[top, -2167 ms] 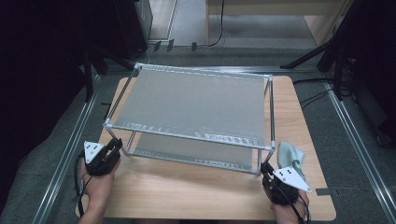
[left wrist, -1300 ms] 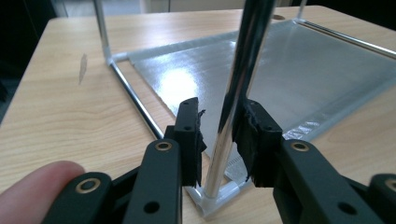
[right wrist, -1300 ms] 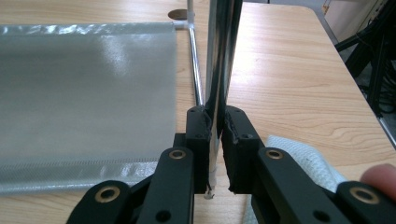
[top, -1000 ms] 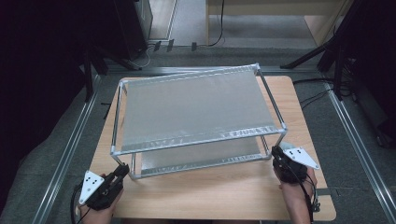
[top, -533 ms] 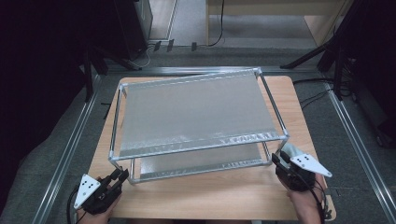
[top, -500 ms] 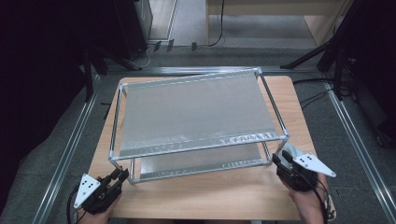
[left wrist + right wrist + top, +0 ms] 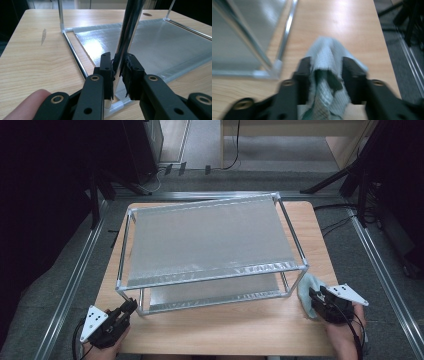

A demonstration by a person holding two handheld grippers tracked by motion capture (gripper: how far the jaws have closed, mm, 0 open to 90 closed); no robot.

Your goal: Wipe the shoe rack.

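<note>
A two-tier metal rack [image 7: 210, 240] with silvery shelves stands on the wooden table [image 7: 225, 332]. My left gripper [image 7: 131, 305] is at the rack's near left corner. In the left gripper view the left gripper [image 7: 117, 67] is shut on the chrome upright post [image 7: 127, 32] just above the bottom corner. A pale green cloth [image 7: 306, 287] lies by the rack's near right corner. My right gripper [image 7: 312, 296] is on it. Its jaws have just been closing, and in the right gripper view the cloth [image 7: 324, 50] bunches up between the jaws of the right gripper [image 7: 325, 62].
The rack's lower shelf [image 7: 210, 292] sits just above the tabletop. Bare wood runs along the near edge between my hands. Metal floor rails [image 7: 75, 280] flank the table, and dark stands and cables [image 7: 350, 180] lie beyond the far right corner.
The rack has swung round on the table since the oldest frame. In the last second my right gripper left the rack's near right corner and moved right and nearer, onto the cloth. The left one stayed put.
</note>
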